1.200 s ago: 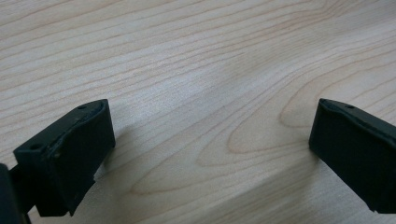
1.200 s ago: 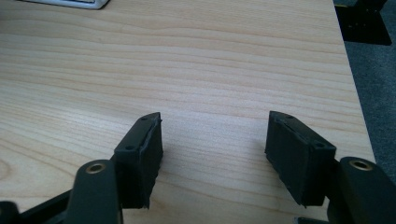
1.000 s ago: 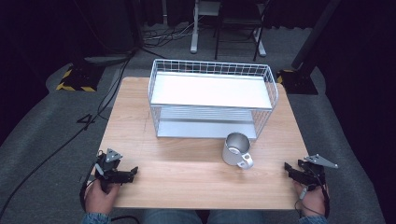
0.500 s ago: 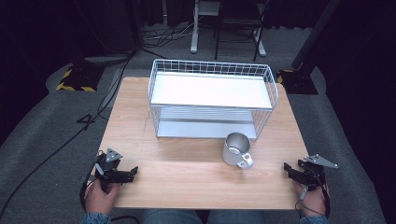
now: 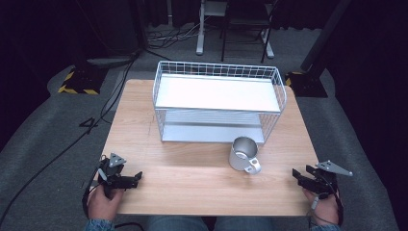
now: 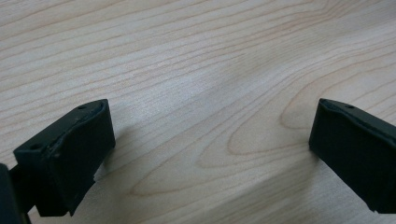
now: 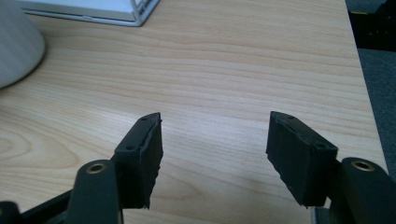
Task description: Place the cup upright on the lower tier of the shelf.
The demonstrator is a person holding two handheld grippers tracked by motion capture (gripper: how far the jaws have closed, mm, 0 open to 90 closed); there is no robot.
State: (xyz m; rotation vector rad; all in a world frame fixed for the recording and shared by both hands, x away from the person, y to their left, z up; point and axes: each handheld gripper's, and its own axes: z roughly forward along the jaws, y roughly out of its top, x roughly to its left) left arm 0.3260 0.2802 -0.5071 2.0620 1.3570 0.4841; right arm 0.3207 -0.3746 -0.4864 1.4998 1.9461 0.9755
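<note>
A metal mug [image 5: 242,153] stands upright on the wooden table [image 5: 192,185], its handle toward the front right, just before the white wire rack [image 5: 219,101]. My left gripper [image 5: 136,177] rests at the table's front left corner, open, with bare wood between its jaws [image 6: 210,140]. My right gripper [image 5: 296,174] sits at the front right edge, open and empty [image 7: 215,140]. In the right gripper view the mug's rounded side [image 7: 14,42] lies to the upper left, well apart from the jaws.
The rack has two tiers and takes up the back half of the table; its base corner [image 7: 119,11] lies beyond the right jaws. Grey carpet, cables [image 5: 57,149] and stand legs [image 5: 233,45] surround the table. The table's right edge [image 7: 359,70] runs close to the right gripper.
</note>
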